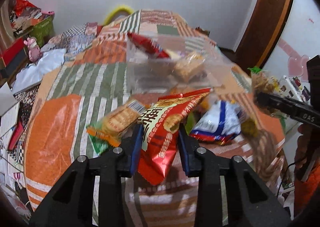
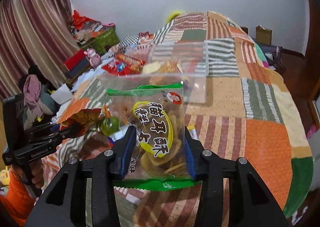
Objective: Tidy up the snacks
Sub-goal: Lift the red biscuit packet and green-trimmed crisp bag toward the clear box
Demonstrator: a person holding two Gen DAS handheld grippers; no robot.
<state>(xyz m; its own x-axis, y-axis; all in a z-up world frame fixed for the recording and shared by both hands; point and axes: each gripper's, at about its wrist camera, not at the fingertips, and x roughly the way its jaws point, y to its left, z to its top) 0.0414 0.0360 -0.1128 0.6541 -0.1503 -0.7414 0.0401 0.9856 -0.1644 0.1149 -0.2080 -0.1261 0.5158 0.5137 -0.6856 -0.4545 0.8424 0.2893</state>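
Note:
My left gripper [image 1: 160,137] is shut on a red snack bag [image 1: 162,127], its blue pads [image 1: 136,147] pressing both sides and the bag raised above the patchwork bed cover [image 1: 60,123]. My right gripper [image 2: 160,151] is shut on a clear, green-edged bag of brown crisps [image 2: 158,133], also held off the bed. Beyond both stands a clear plastic box [image 1: 152,67] with a red packet [image 1: 148,45] and a biscuit pack [image 1: 190,67] inside. An orange cracker pack [image 1: 116,121] and a blue-white bag [image 1: 218,121] lie loose on the bed.
A clutter of boxes, a pink toy [image 1: 33,49] and papers lines the bed's left side. Curtains [image 2: 30,37] hang at the left. A dark wooden door frame [image 1: 266,17] stands at the right. More red packets [image 2: 124,65] lie left of the box.

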